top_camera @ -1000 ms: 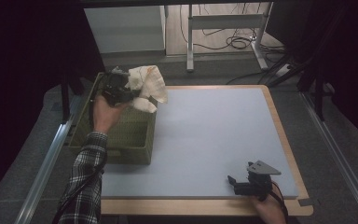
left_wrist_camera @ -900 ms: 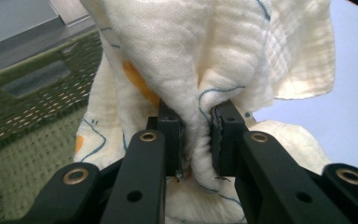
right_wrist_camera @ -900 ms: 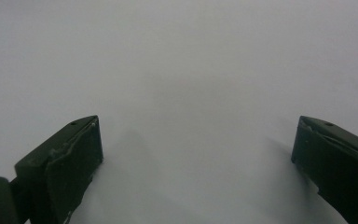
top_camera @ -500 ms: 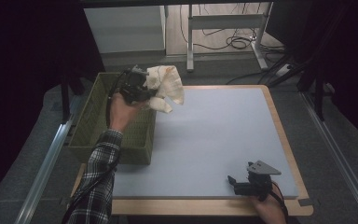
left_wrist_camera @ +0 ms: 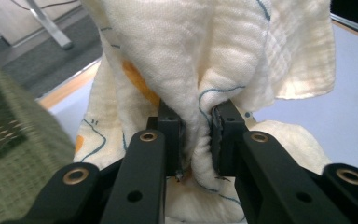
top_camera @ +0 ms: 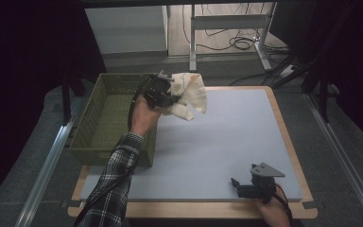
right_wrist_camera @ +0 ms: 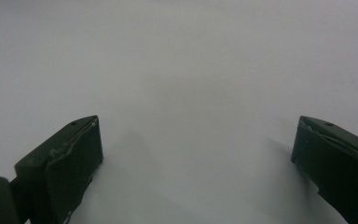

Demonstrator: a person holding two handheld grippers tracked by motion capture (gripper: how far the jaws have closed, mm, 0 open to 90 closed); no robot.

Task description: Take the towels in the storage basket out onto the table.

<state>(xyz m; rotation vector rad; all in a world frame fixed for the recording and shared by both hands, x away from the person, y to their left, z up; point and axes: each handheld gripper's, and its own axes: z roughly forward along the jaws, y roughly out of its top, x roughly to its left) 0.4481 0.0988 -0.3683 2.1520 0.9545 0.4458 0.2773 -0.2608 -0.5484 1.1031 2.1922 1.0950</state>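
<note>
left claw (top_camera: 172, 92) clamped on cream cloth (top_camera: 191, 94), held above table (top_camera: 227, 142) edge beside green basket (top_camera: 106, 118), right claw (top_camera: 236, 186) wide, nothing in it, near table corner

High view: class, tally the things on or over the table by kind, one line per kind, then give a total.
Cream cloth, pinched in the left tool: 1
Green woven basket at the table's left edge: 1
Hand-held tools, left and right tool: 2
Grey mat covering the tabletop: 1
Total: 5
</note>
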